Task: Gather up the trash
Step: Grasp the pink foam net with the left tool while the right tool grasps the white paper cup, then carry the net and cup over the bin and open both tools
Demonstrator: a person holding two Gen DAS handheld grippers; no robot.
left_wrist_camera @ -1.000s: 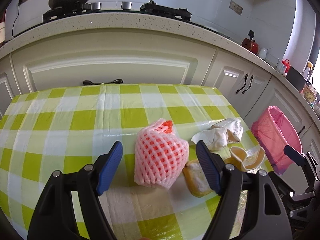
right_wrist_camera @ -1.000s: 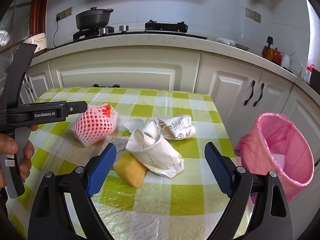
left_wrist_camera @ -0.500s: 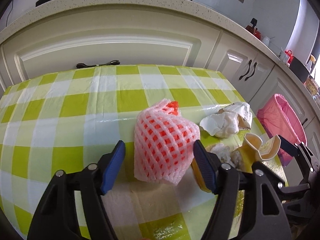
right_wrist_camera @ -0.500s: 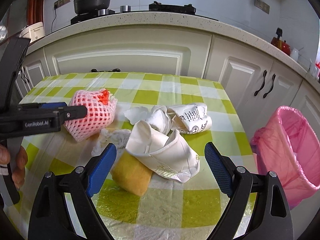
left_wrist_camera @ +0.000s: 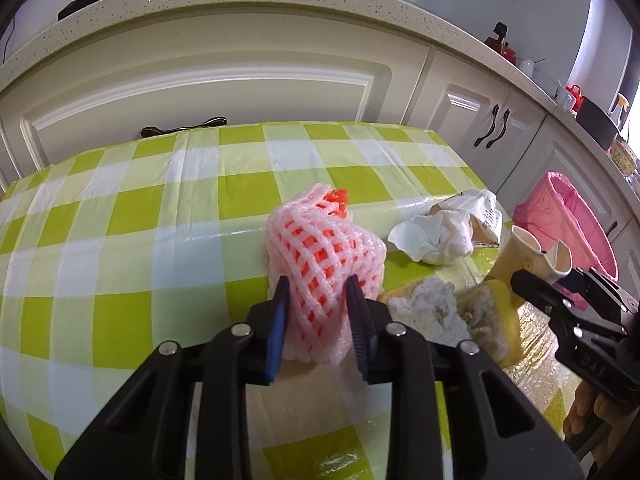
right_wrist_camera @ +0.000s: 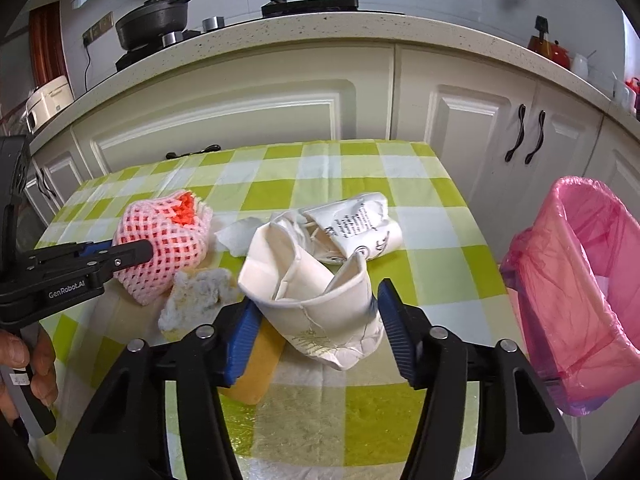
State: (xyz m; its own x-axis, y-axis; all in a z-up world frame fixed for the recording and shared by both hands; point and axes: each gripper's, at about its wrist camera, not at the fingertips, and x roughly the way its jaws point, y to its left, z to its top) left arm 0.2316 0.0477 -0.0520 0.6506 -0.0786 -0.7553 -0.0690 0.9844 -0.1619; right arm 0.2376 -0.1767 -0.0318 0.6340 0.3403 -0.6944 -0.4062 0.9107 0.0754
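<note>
My left gripper (left_wrist_camera: 316,300) is shut on the pink foam fruit net (left_wrist_camera: 324,256), squeezing its near end on the checked tablecloth (left_wrist_camera: 160,220); the net also shows in the right wrist view (right_wrist_camera: 160,240). My right gripper (right_wrist_camera: 316,316) has its blue pads on either side of a crushed white paper cup (right_wrist_camera: 320,300), close to it. A second crumpled paper cup (right_wrist_camera: 356,228) and a tissue (right_wrist_camera: 236,236) lie behind it. A yellow sponge (right_wrist_camera: 256,364) with torn bread-like scrap (right_wrist_camera: 196,296) lies at the left of the cup.
A bin with a pink liner (right_wrist_camera: 576,288) stands off the table's right edge, also in the left wrist view (left_wrist_camera: 564,216). White kitchen cabinets (right_wrist_camera: 280,112) run behind the table. A stove and black pot (right_wrist_camera: 152,20) sit on the counter.
My left gripper has closed on the foam net. My right gripper has moved forward and narrowed around the crushed cup.
</note>
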